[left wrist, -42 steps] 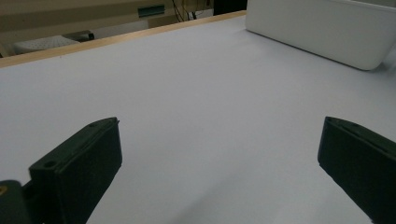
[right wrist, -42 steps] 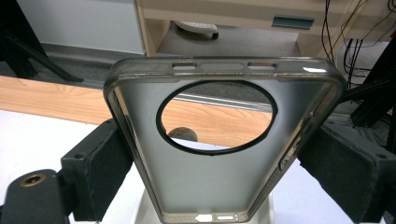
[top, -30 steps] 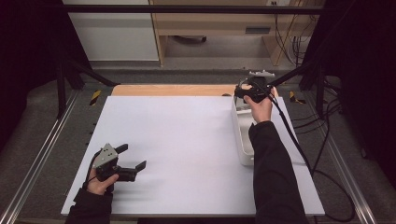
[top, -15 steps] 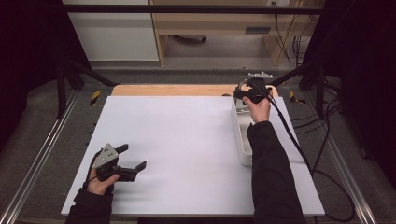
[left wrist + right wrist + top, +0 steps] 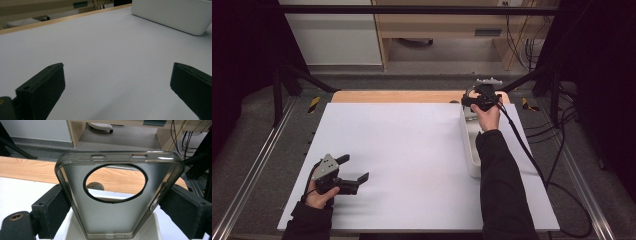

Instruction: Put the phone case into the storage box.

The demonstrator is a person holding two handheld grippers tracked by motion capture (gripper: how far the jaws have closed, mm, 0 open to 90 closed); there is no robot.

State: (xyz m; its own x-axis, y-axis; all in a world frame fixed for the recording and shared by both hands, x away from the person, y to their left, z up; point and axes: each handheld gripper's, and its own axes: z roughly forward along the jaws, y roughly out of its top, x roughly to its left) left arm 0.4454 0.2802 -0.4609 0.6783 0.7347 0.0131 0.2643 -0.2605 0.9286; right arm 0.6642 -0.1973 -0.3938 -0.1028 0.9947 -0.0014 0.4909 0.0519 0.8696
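The right gripper pinches the clear phone case by its edges between its fingers, likely lifting it clear of the white bin beneath, while the left gripper rests spread and empty.

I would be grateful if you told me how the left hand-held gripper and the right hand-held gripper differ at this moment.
The left hand-held gripper is open with nothing between its jaws; the right hand-held gripper is shut on a translucent phone case. The left one sits low at the near left of the white table; the right one is held at the far right, over the white bin. Both have black jaws.
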